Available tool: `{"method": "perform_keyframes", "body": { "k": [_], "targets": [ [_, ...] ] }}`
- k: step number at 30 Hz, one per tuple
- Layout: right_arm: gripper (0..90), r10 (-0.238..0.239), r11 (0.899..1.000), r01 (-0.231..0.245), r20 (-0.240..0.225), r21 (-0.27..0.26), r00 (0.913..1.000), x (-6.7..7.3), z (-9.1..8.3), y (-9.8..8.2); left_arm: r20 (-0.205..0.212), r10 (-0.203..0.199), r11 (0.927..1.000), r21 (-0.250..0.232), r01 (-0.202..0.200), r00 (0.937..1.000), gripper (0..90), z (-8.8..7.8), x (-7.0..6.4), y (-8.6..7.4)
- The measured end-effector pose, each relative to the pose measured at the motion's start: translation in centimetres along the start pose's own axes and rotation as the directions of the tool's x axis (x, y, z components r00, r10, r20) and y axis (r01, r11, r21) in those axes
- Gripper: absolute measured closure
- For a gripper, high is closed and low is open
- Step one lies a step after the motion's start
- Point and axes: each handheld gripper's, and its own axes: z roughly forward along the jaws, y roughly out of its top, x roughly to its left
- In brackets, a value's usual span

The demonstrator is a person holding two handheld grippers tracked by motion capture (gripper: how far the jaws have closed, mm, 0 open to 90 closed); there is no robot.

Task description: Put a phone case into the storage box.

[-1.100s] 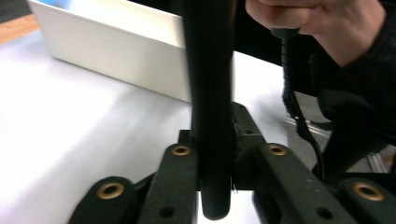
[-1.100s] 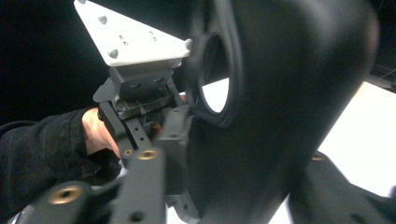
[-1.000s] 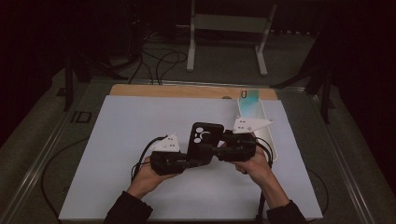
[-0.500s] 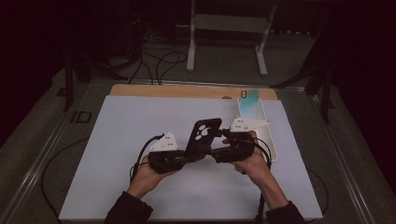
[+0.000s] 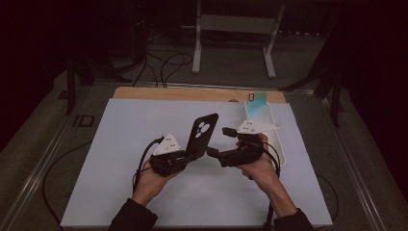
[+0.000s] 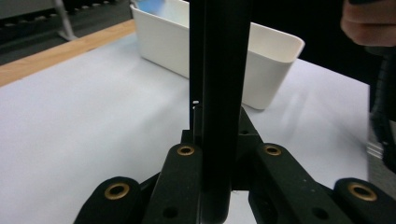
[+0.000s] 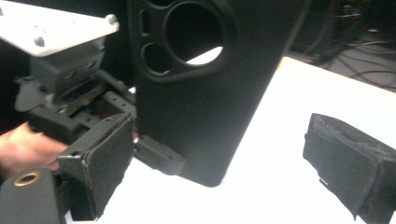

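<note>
A black phone case (image 5: 203, 134) with round camera cut-outs stands tilted upward above the white mat. My left gripper (image 5: 191, 157) is shut on its lower end; in the left gripper view the case (image 6: 219, 84) rises edge-on from between the jaws. My right gripper (image 5: 217, 141) faces the case from the right, and its jaws have just been opening. In the right gripper view its pads (image 7: 110, 158) stand wide apart, the case (image 7: 201, 107) lies ahead between them, and neither pad touches it. The left gripper (image 7: 70, 84) shows behind the case.
A long white tray (image 5: 281, 140) lies on the mat to the right of the hands, with a teal phone (image 5: 257, 102) at its far end. The tray (image 6: 275, 60) is just beyond the case. A wooden strip (image 5: 192, 94) edges the table's far side.
The right gripper's jaws have spread off the case. The case, held by the left gripper, has swung from lying low between the grippers to standing tilted upward.
</note>
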Motion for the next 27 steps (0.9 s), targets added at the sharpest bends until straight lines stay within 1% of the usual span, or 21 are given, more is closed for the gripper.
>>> {"method": "perform_keyframes", "body": {
  "k": [4,5,6,7,8,9,14,16,17,20,22,27],
  "targets": [
    [8.2,0.025,0.999,-0.025,0.011,-0.021,0.9996,0.0,0.0,0.3,-0.020,0.003,1.0000,0.001,-0.003,0.9998,85.5,0.1,-0.1,-0.1],
    [8.2,0.030,0.999,-0.030,0.008,-0.035,0.9995,-0.1,-0.1,0.4,-0.025,0.001,1.0000,0.000,-0.001,0.9997,85.4,0.1,-0.2,-0.2],
    [8.2,0.047,0.998,-0.047,0.003,-0.052,0.9989,-0.1,-0.1,0.6,-0.030,0.002,1.0000,0.001,-0.001,0.9995,85.4,0.2,-0.2,-0.2],
    [8.2,0.058,0.996,-0.058,0.005,-0.061,0.9983,-0.1,-0.1,0.7,-0.033,0.004,1.0000,0.005,-0.004,0.9994,85.5,0.2,-0.3,-0.3],
    [8.2,0.058,0.996,-0.058,0.005,-0.061,0.9983,-0.1,-0.1,0.7,-0.038,0.005,1.0000,0.006,-0.005,0.9992,85.5,0.3,-0.3,-0.3],
    [8.3,0.075,0.995,-0.075,0.000,-0.071,0.9972,-0.1,0.0,0.9,-0.042,0.005,0.9999,0.009,-0.005,0.9991,85.4,0.4,-0.4,-0.3],
    [8.4,0.093,0.991,-0.091,0.009,-0.095,0.9957,0.2,0.2,1.3,-0.040,0.011,0.9998,0.017,-0.010,0.9991,85.4,0.8,-0.7,-0.5],
    [9.1,0.101,0.991,-0.100,0.005,-0.094,0.9949,0.3,0.4,1.5,-0.042,0.016,0.9997,0.021,-0.015,0.9990,85.4,1.0,-0.9,-0.6],
    [12.6,0.108,0.989,-0.107,0.008,-0.099,0.9941,0.5,0.6,1.6,-0.042,0.015,0.9997,0.021,-0.014,0.9990,85.4,1.1,-1.0,-0.6],
    [13.8,0.121,0.988,-0.118,0.019,-0.100,0.9925,0.6,0.8,1.6,-0.041,0.023,0.9995,0.022,-0.022,0.9989,85.4,1.3,-1.2,-0.7],
    [13.8,0.138,0.985,-0.135,0.022,-0.110,0.9902,0.7,1.1,1.6,-0.050,0.022,0.9995,0.023,-0.021,0.9985,85.4,1.4,-1.3,-0.7],
    [12.5,0.149,0.982,-0.146,0.022,-0.123,0.9885,0.8,1.3,1.6,-0.050,0.026,0.9994,0.023,-0.025,0.9984,85.3,1.6,-1.7,-0.8]
  ]
}}
